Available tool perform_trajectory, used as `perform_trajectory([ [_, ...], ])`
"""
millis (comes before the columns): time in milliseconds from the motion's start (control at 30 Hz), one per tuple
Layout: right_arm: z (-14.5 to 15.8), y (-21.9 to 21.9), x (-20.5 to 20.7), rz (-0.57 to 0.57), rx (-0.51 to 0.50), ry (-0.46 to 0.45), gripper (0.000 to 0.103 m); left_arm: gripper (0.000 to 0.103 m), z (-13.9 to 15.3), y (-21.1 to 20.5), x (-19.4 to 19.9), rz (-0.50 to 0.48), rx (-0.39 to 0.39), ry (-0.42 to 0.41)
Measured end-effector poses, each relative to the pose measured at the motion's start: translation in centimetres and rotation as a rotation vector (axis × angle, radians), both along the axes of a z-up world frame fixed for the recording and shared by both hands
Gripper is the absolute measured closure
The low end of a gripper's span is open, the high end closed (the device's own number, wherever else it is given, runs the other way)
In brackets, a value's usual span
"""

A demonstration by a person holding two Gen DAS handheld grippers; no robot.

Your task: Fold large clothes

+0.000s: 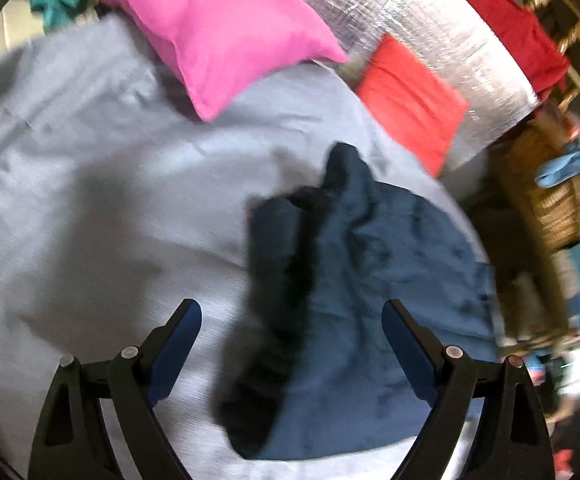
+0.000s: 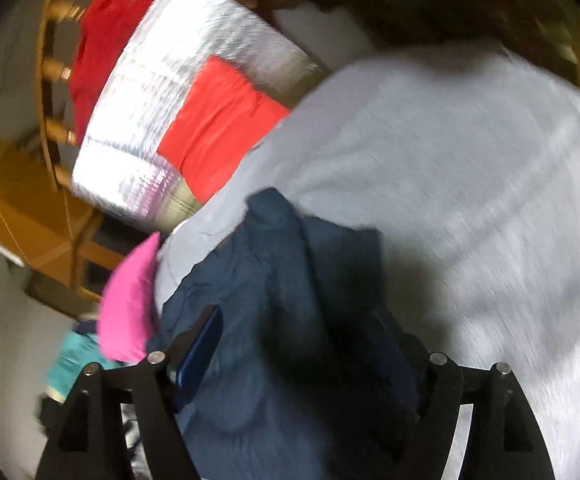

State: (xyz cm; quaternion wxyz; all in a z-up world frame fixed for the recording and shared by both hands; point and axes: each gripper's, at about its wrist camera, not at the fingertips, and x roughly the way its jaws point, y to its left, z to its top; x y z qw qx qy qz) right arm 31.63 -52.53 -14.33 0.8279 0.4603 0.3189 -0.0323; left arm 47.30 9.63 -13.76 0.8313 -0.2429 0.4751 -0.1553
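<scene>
Left tongs (image 1: 292, 312) wide, right tongs (image 2: 302, 332) apart over navy garment (image 1: 370, 248), grey sheet (image 1: 89, 184)

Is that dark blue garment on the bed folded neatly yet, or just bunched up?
Bunched up. The dark blue garment lies crumpled on the grey sheet, with ridges and uneven edges.

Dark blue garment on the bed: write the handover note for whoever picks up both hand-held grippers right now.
Left hand-held gripper: open, empty, above the near part of the dark blue garment.
Right hand-held gripper: jaws apart; the cloth lies between and under them, but blur hides whether the pads touch it.
Garment: bunched and creased on the grey sheet, with a darker ridge along one side. Pink pillow and red cushion lie beyond it.
Done: no neat fold shows.
Left: spread it flat, then fold.
</scene>
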Motion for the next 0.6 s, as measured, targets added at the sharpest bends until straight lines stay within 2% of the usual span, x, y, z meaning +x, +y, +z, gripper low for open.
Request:
perform_trajectory([
  [67,-2.0,-1.0,-0.5,-0.017,0.042,0.027,0.024,0.011,-0.9,-0.1,0.5,-0.02,-0.082,0.045],
  [133,-3.5,-1.3,0.0,0.001,0.083,0.055,0.023,0.011,-1.7,-0.4,1.0,-0.02,-0.121,0.078],
  [267,-5.1,-0.9,1.9,0.075,0.129,0.08,0.023,0.011,-2.6,-1.1,1.7,-0.008,-0.146,0.126],
  [333,-5.7,-0.5,3.1,0.107,0.135,0.101,0.023,0.011,-3.0,-1.5,2.2,-0.004,-0.129,0.14],
  [500,-6.7,-0.6,4.6,0.141,0.158,0.105,0.022,0.011,-3.9,-3.4,2.9,-0.007,-0.018,0.165],
  [600,-7.6,-0.7,5.5,0.146,0.19,0.112,0.022,0.011,-4.8,-4.3,3.2,-0.037,0.011,0.189],
])
